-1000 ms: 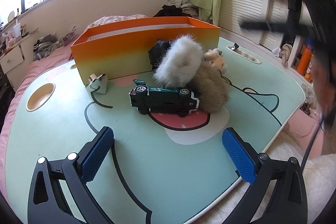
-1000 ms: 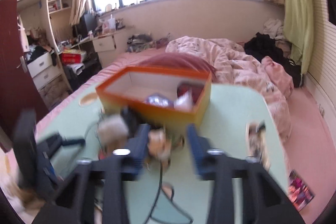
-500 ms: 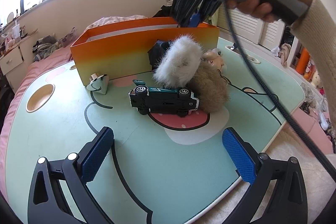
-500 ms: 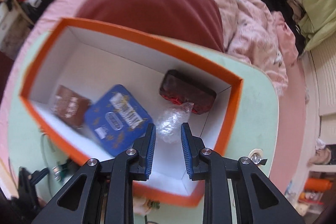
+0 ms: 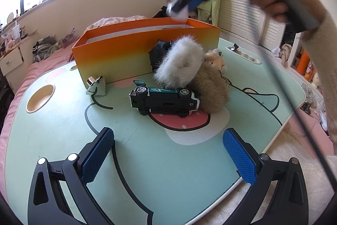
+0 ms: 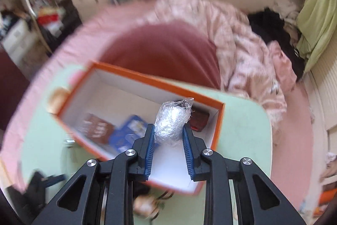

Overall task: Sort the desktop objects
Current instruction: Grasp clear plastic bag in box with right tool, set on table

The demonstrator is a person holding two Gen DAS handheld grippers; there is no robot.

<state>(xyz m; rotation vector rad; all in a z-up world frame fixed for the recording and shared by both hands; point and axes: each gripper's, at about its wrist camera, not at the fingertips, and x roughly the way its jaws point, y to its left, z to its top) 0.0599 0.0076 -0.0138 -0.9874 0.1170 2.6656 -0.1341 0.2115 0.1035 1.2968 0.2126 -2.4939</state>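
A plastic wad is gripped by the right hand-held gripper above the box, so release inside seems due; the left hand-held gripper is held open.

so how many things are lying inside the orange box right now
3 visible in the orange box: a brown packet at the left, a blue tin beside it, a dark red item in the right corner. The right tool and its plastic-wrapped bundle may hide more.
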